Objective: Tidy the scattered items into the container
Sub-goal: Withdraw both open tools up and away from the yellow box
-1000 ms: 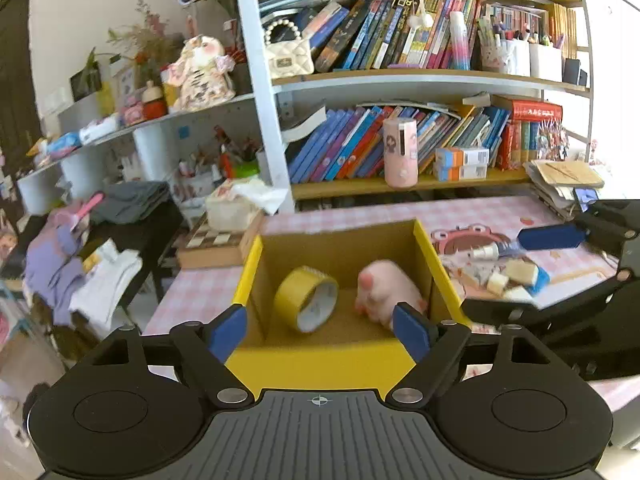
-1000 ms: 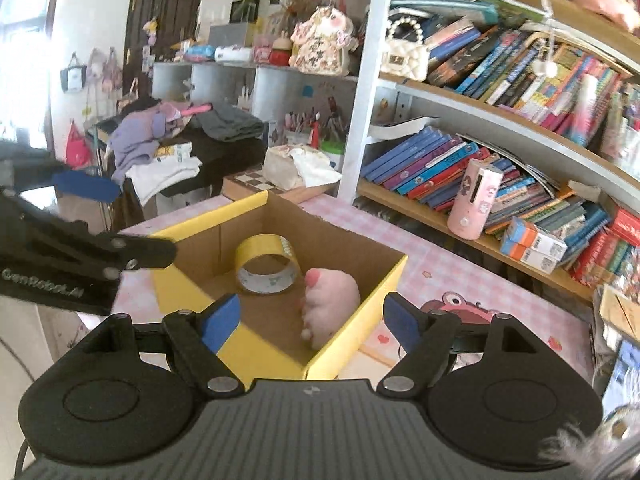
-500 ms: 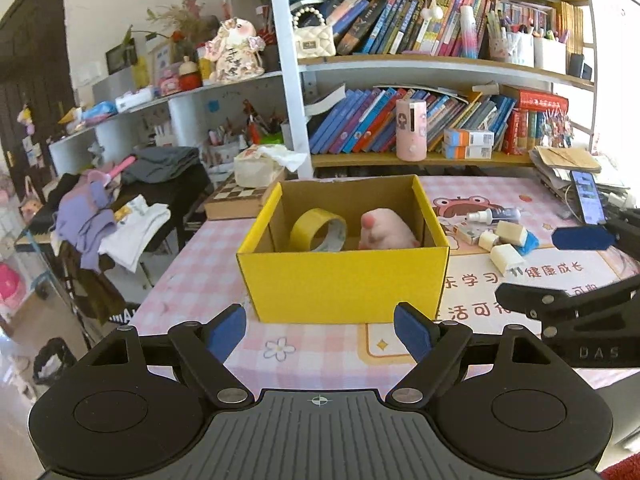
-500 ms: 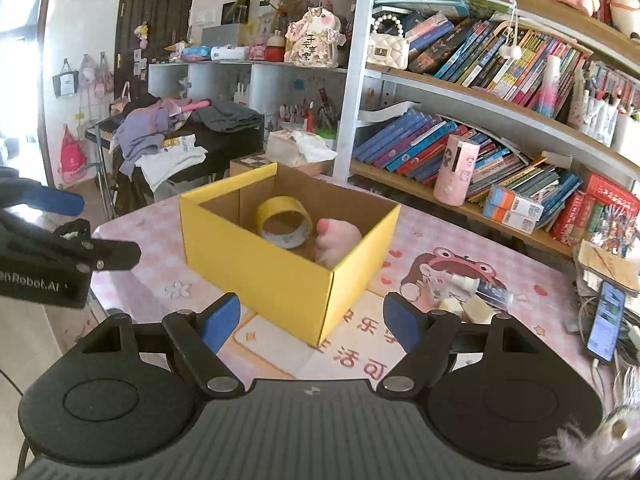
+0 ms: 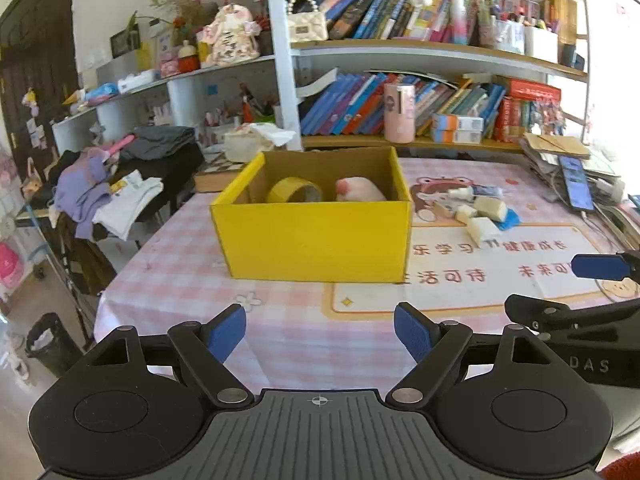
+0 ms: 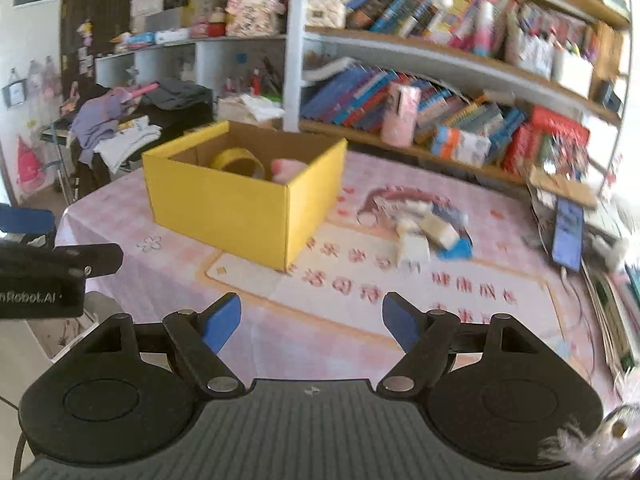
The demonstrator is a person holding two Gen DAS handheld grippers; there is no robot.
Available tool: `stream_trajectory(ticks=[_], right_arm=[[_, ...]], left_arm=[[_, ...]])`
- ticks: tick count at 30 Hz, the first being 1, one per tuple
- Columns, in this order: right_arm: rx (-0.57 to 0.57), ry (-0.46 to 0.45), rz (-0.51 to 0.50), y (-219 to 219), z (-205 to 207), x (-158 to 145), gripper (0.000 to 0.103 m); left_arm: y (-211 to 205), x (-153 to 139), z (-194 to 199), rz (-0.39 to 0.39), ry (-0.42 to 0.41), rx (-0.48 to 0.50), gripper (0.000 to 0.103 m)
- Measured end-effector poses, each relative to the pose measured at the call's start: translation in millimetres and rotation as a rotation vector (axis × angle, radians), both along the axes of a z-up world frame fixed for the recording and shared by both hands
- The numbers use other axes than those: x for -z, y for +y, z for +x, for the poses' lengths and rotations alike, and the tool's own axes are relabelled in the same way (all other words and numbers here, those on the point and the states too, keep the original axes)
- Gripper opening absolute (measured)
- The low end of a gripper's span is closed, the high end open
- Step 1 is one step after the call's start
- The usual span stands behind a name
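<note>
Both hand-held grippers, left (image 5: 319,330) and right (image 6: 311,322), hang open and empty at the desk's near edge. The box (image 5: 316,232) sits mid-desk. The leftover bits (image 5: 478,212) lie bunched beside it, so a grab may scatter neighbours.

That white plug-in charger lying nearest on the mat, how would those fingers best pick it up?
Probably from above, fingers closing across the two long flat sides of the white charger. It lies flat with its prongs pointing toward the camera, apart from the yellow box, so its nearer end has room.
</note>
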State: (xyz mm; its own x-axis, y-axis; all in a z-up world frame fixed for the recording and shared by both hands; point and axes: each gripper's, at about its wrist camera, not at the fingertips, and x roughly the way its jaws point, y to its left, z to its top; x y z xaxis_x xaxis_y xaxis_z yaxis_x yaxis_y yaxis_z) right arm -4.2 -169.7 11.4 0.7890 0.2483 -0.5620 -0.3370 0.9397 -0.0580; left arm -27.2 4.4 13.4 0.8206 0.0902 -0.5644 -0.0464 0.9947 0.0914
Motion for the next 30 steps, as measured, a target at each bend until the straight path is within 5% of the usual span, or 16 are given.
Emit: stream_trajectory(ticks=[6,30], right_arm=[[0.027,-0.047,-0.057,-18.0,-15.7,-6.0,0.077],[0.247,0.108,0.008,-74.5,-9.5,11.6,0.075]], left_arm=[[-12.6,3.5,-1.7,-0.002,0.011,0.04,0.083],[-68.4,18.9,20.8,-0.016,0.089,0.249,0.084]])
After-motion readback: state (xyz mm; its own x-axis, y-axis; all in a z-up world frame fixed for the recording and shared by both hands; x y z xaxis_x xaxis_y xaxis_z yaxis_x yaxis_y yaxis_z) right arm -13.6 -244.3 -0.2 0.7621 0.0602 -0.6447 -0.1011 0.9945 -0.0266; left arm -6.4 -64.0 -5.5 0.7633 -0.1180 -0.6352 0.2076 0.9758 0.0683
